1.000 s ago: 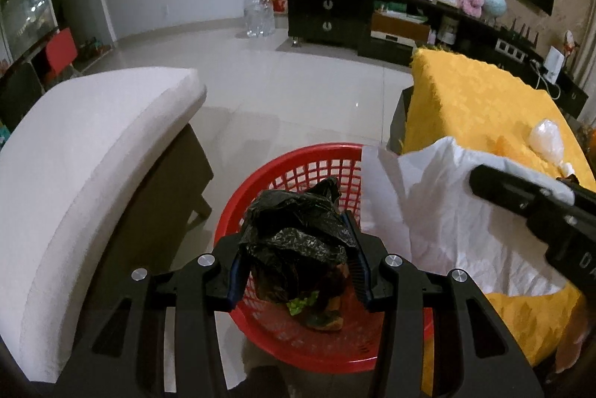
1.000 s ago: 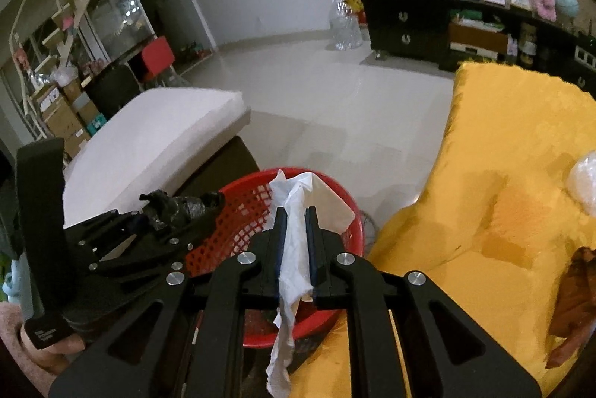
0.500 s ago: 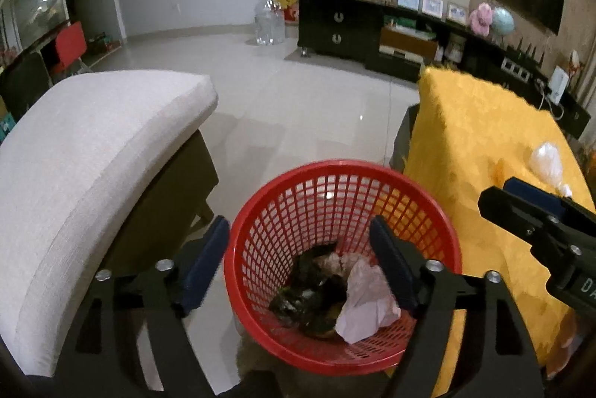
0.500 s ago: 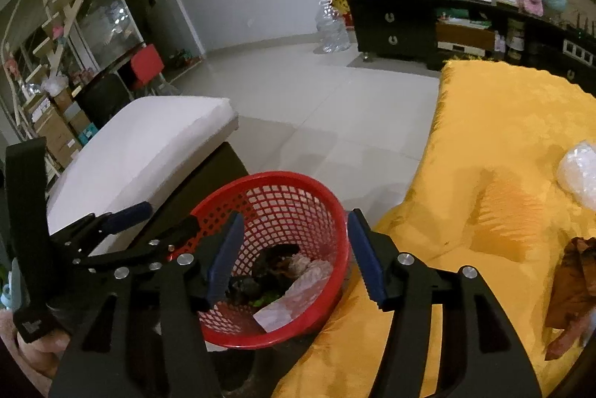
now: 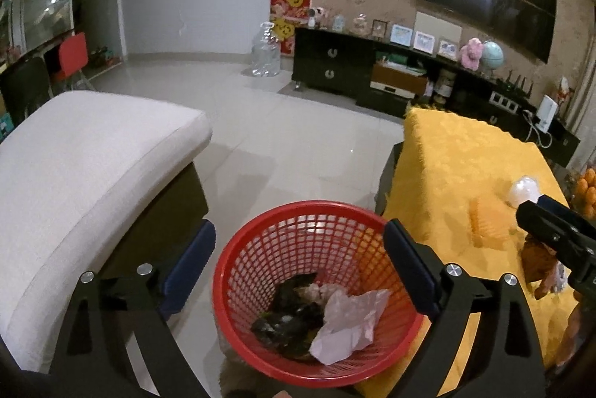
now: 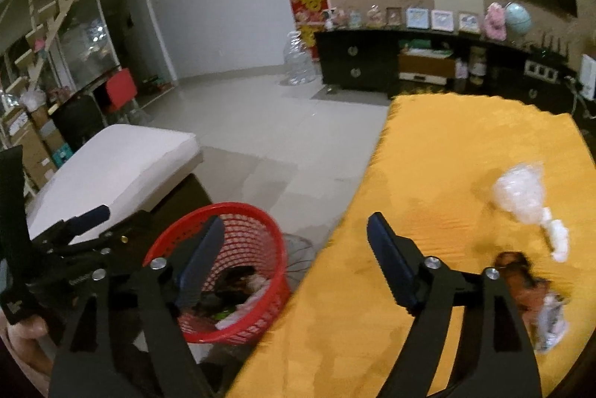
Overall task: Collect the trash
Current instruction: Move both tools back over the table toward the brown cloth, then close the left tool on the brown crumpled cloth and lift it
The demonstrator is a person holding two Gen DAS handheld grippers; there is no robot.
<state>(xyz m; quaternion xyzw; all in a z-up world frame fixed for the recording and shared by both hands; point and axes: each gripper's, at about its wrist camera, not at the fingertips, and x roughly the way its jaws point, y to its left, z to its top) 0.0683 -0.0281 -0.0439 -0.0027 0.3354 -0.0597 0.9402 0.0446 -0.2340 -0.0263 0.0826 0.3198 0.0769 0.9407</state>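
**Dropping done, more litter waiting on the yellow cloth**

Looking along the left gripper (image 5: 300, 258), I see its jaws have just been opening and now stand wide with nothing between them, hanging over the red basket (image 5: 257, 249) on the floor. Down inside lie the black bag (image 5: 288, 318) and a crumpled white tissue (image 5: 344, 323), the two touching. Both look light, limp and harmless to drop.

From the right gripper (image 6: 294, 249), the same story: jaws just opened, now wide and empty, one finger in front of the basket rim, the other over the yellow tablecloth (image 6: 447, 152). What remains sits on that cloth: a clear plastic bag (image 6: 519, 191) with a small white wad (image 6: 557, 238) trailing from it, and nearer the edge a brown wrapper (image 6: 521, 280) beside something silvery I cannot make out.

To my eye the plastic bag is feather-light, slick and crushable; I would pinch it at the twisted neck, where the film bunches, not the puffy body. The brown piece looks soft too, so a firm squeeze across its middle should do. The cloth could snag if the jaws dig low.
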